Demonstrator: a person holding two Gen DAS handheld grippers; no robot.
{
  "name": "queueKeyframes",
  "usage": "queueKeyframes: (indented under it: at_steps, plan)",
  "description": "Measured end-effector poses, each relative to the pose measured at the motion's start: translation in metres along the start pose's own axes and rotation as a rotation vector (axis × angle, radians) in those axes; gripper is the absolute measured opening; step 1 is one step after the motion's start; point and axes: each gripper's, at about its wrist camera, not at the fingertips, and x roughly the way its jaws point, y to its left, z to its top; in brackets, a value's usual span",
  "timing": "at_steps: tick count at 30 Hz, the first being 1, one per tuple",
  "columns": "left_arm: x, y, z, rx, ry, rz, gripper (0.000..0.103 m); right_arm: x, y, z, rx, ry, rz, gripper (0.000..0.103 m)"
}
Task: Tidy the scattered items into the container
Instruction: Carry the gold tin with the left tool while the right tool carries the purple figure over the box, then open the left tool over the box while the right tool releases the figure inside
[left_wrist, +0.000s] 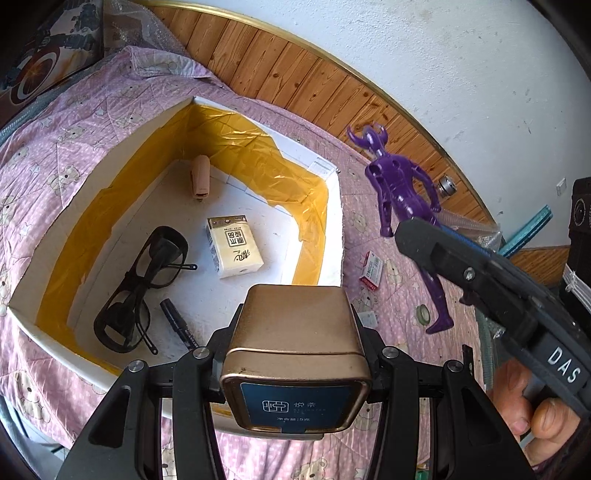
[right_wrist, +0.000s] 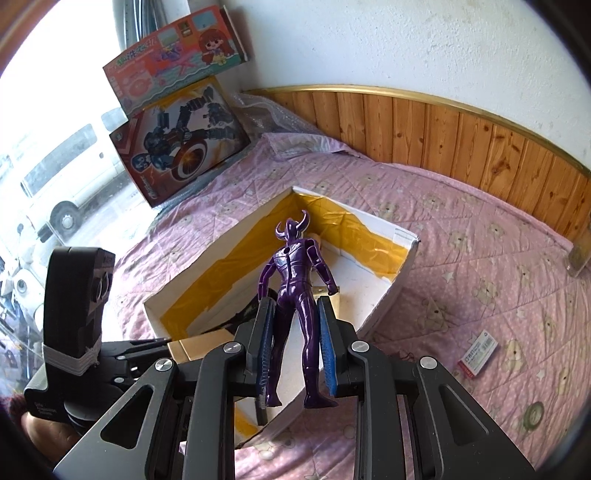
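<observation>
progress at mid-task, both tools loaded. i am carrying a gold tea tin (left_wrist: 295, 354) in the left gripper (left_wrist: 295, 360), whose fingers (left_wrist: 201, 363) are pressing against its two flanks; the tin is hanging over the near rim of the white foam box (left_wrist: 334, 206), not yet inside it. i am holding the purple figure (right_wrist: 295, 284) in the right gripper (right_wrist: 295, 328), its blue-padded fingers (right_wrist: 328, 350) closing on the legs, with the horned head pointing toward the box from above its near wall.

already lying on the box floor: black glasses (left_wrist: 140, 288), a black marker (left_wrist: 177, 321), a cream tissue pack (left_wrist: 234, 245) and a small tan object (left_wrist: 201, 175) near the far corner, which i cannot identify.

remaining on the pink bedspread (right_wrist: 480, 229), outside the box: a small red-and-white packet (right_wrist: 476, 352), a small roll of tape (left_wrist: 423, 314) just beside the figure's foot in the left wrist view, and a small white piece (left_wrist: 367, 317) near the tin, too small to tell.

i am judging four items as stowed, two as in transit, and at least two or three as waiting. releasing the tin and the figure into the box looks like the step in hand.
</observation>
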Motion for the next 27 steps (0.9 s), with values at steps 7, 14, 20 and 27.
queueKeyframes:
  at_steps: [7,14,20,27]
  plan:
    - [0.015,0.008,0.007,-0.023,0.027,-0.001,0.049,0.028,-0.016,0.019,0.003,0.039,0.002,0.024]
    - [0.024,0.025,0.018,-0.064,0.031,0.03,0.049,0.06,-0.028,0.038,-0.019,0.082,0.0,0.024]
    - [0.038,0.028,0.019,-0.08,0.074,0.019,0.049,0.09,-0.036,0.051,-0.046,0.127,-0.012,0.024]
    - [0.057,0.027,0.017,-0.105,0.129,0.015,0.049,0.122,-0.043,0.056,-0.091,0.19,-0.03,0.024]
